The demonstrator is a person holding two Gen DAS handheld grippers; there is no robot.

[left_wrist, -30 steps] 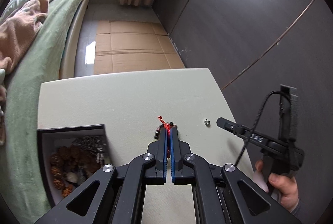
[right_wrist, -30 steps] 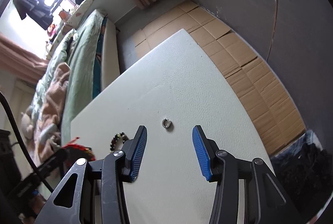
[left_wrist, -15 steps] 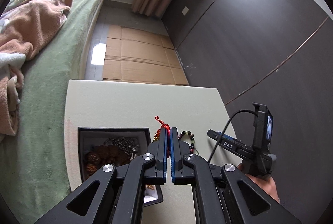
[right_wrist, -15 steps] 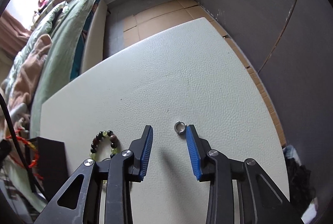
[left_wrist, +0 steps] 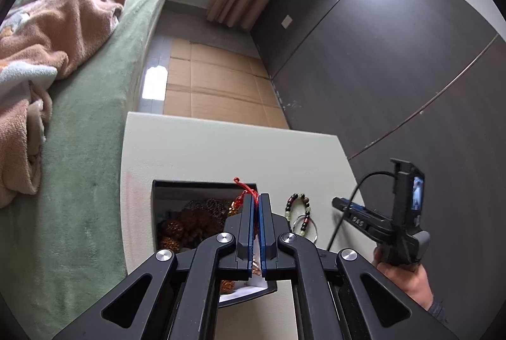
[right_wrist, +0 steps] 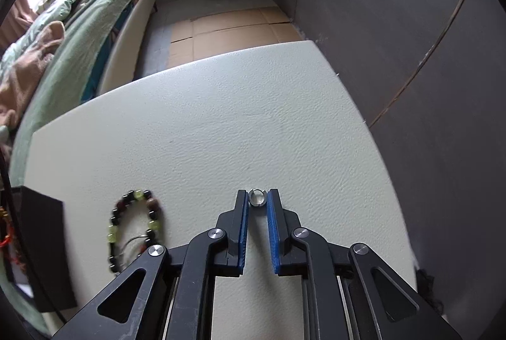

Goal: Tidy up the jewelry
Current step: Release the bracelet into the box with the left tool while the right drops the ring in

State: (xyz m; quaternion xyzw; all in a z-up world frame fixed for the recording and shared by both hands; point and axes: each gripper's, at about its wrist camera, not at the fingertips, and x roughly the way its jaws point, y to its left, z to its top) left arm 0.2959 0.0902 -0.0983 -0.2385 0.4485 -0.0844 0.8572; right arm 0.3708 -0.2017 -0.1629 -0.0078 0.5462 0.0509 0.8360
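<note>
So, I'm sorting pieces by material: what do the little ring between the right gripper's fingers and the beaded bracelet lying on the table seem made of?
The ring looks like polished silver-toned metal: grey with bright highlights; which metal is unclear. The beaded bracelet mixes glossy dark beads, possibly wood or stone, with translucent yellow-green ones that look like glass or jade-like stone. The right gripper brackets the ring on the table.

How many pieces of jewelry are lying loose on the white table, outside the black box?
3. A silver ring sits between the right gripper fingertips. A beaded bracelet and a thin wire bangle lie beside the black box. More may be hidden behind the gripper bodies.
</note>
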